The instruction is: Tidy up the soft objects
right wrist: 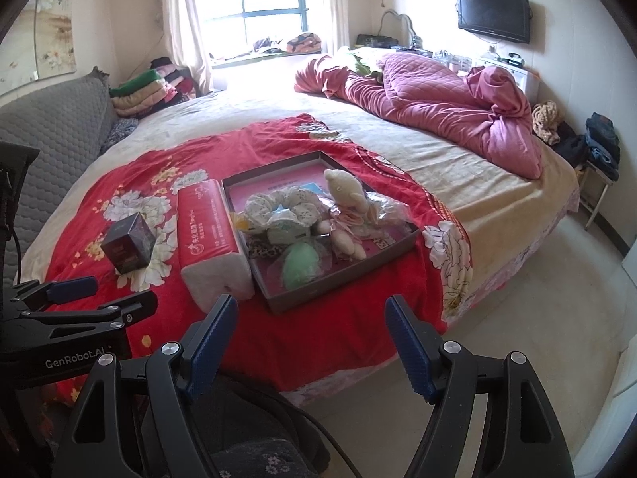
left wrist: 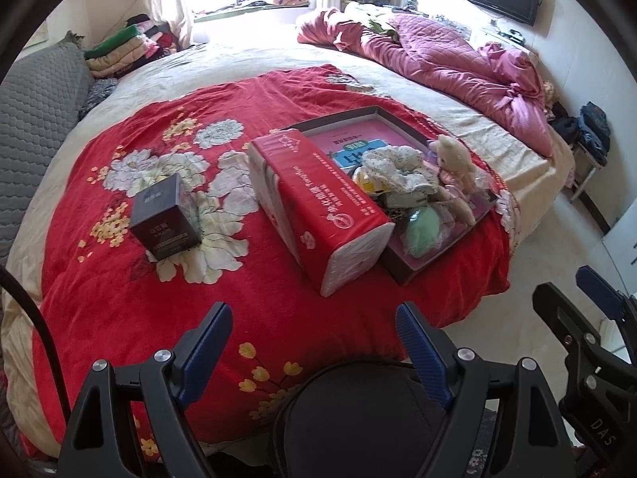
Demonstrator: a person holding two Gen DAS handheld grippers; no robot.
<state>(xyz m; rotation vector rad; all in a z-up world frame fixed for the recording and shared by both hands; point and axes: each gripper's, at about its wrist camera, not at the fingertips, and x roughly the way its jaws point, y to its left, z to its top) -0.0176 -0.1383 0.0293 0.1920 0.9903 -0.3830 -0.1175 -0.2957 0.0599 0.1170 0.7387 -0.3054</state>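
From the left wrist view, the left tool is hovering over the near edge of the bed with its blue pads spread wide and nothing between them, while the right tool is showing at the right edge, too partly seen to tell its spread here. A red blanket is covering the bed, and a shallow box is sitting on it, its long axis running from near right toward far left. Inside, a cream teddy bear is lying against a frilly floral scrunchie, with a pale green puff toward the near end. A red tissue pack is lying just beside the box's left wall, parallel to it, white end facing the camera. A dark carton is standing well apart to the left. From the right wrist view, the right tool is also hanging wide and empty, and the left tool is appearing at the left edge. The box is holding the bear with its head pointing away, the scrunchie to its left and the green puff nearest. The tissue pack is touching the box's left wall, and the carton is sitting farther left on the blanket.
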